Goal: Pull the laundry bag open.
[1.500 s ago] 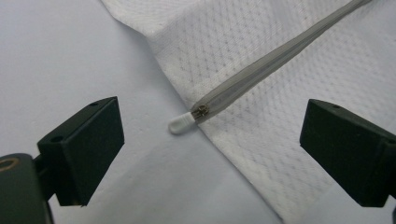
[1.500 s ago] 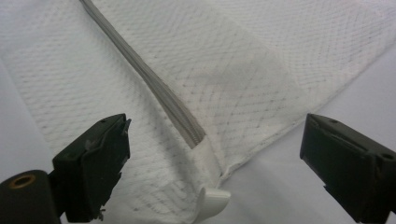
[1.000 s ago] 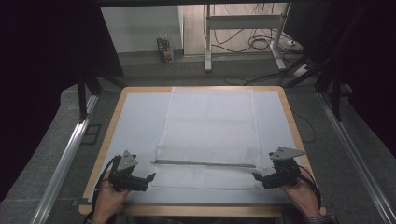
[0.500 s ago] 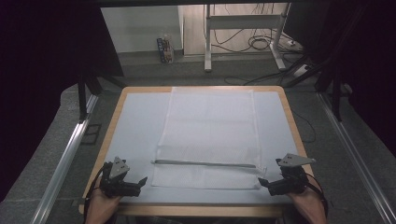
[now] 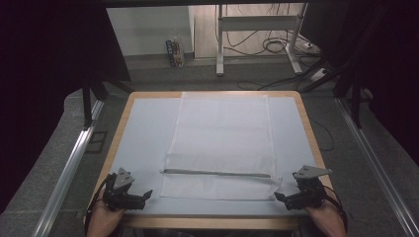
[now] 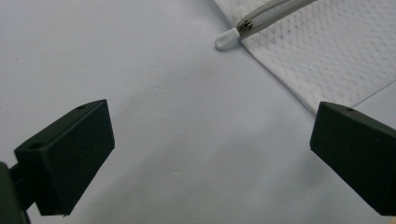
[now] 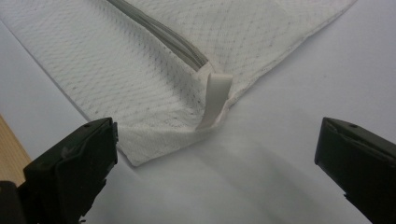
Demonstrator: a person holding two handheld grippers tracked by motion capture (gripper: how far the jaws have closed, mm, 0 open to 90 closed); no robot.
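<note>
A white mesh bag [image 5: 222,143] lies flat on the pale blue table mat [image 5: 143,143], with a grey zipper [image 5: 217,173] running across near its front edge. My left gripper [image 5: 146,196] rests open near the front left, short of the bag's corner [image 6: 317,65]; the zipper's white end tab [image 6: 227,39] lies ahead of it. My right gripper [image 5: 279,198] stands open at the front right, just before the bag's near corner [image 7: 154,140], where a white loop tab [image 7: 215,100] sticks up by the zipper end [image 7: 187,49]. Nothing is between either pair of jaws.
The wooden table edge [image 5: 207,222] runs along the front. Metal rails [image 5: 69,168] flank the table on both sides. A desk frame [image 5: 257,29] and cables [image 5: 276,47] stand on the floor beyond the far edge.
Both hands have drawn back toward the front edge, the left gripper moving left and away from the bag. The bag has not moved.
</note>
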